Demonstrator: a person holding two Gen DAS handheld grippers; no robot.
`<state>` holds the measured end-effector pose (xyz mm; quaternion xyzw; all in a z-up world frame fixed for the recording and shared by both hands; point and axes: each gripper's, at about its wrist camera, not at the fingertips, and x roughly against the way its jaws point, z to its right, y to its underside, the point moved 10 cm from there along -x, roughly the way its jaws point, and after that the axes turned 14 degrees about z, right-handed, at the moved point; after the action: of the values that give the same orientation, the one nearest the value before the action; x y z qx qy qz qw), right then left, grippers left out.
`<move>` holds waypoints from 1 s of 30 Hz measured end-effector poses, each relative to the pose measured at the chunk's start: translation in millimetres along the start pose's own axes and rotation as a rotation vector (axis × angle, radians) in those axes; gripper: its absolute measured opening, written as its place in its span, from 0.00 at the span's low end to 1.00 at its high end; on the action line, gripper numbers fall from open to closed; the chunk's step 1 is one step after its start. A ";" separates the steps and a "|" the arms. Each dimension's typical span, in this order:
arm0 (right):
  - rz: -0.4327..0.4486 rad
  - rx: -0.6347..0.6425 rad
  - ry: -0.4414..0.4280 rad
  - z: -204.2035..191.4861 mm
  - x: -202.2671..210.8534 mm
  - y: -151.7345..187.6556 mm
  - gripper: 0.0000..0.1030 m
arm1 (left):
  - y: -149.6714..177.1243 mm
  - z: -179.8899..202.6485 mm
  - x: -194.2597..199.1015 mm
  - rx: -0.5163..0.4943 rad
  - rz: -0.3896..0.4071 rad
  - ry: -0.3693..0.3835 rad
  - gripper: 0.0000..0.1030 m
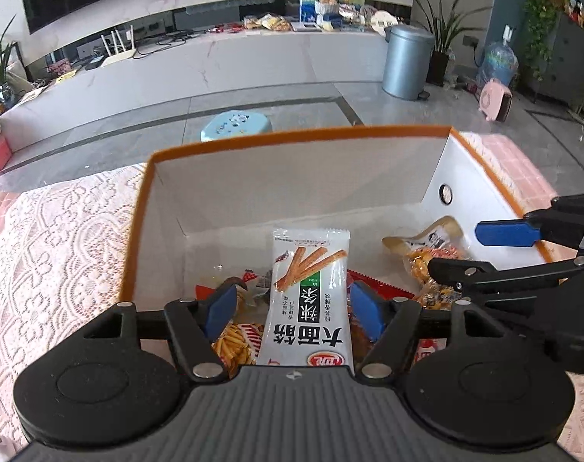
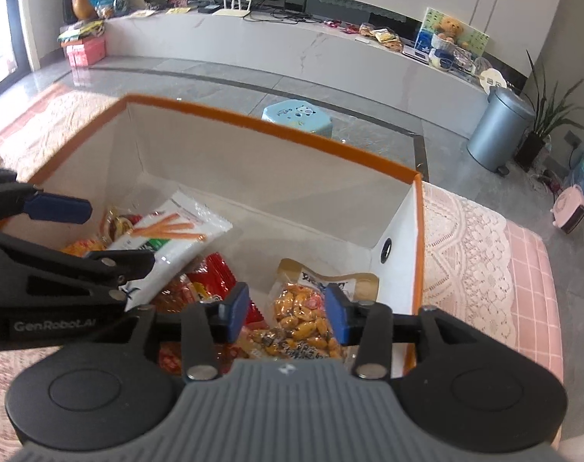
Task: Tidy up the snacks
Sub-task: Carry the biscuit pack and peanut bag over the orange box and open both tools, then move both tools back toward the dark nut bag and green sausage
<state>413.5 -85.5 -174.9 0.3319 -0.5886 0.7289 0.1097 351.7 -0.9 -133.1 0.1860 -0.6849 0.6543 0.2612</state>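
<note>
Snacks already fill the orange-rimmed box (image 1: 138, 231): my left gripper (image 1: 292, 310) stands wide around the white stick-snack packet (image 1: 307, 300) without pressing it. My right gripper (image 2: 288, 313) hangs half open, holding nothing, above the yellow snack bag (image 2: 307, 315); lifting carelessly could snag either wrapper and drag it out.

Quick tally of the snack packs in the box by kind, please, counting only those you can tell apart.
White stick-snack pack: 1
Clear bag of orange snacks: 1
Red pack: 1
Fries pack: 1
Total told apart: 4. More packs lie partly buried under these in the box; their number cannot be told.
</note>
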 end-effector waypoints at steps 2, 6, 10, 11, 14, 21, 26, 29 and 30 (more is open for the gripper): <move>0.005 -0.023 0.000 1.1 7.9 -3.6 0.55 | -1.8 -1.5 8.4 0.009 0.014 -0.010 0.77; 0.035 -0.043 0.032 6.9 28.8 -11.5 0.73 | -7.3 -5.3 28.5 0.030 0.057 -0.035 0.77; 0.071 -0.087 0.022 8.6 55.3 -15.4 0.82 | -11.5 -5.6 52.8 0.054 0.106 -0.039 0.77; 0.076 -0.100 0.020 8.7 61.6 -15.4 0.83 | -12.3 -5.5 59.1 0.057 0.119 -0.042 0.77; 0.090 -0.144 0.014 9.2 80.2 -14.1 0.86 | -13.8 -2.5 77.1 0.059 0.156 -0.049 0.77; 0.144 -0.207 0.008 5.8 126.1 -2.6 0.95 | -13.2 6.4 120.0 0.039 0.249 -0.050 0.77; 0.215 -0.228 0.027 0.5 159.5 10.1 0.96 | -2.3 11.3 146.6 0.024 0.301 -0.034 0.78; 0.257 -0.240 0.036 -5.1 177.4 22.3 0.97 | 6.5 13.3 158.2 0.002 0.323 -0.026 0.78; 0.266 -0.242 0.042 -6.9 181.8 26.9 0.97 | 9.7 14.1 161.7 -0.009 0.331 -0.022 0.78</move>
<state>258.9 -128.6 -85.2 0.2204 -0.7083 0.6676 0.0639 215.9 -0.1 -43.8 0.0769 -0.7121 0.6830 0.1432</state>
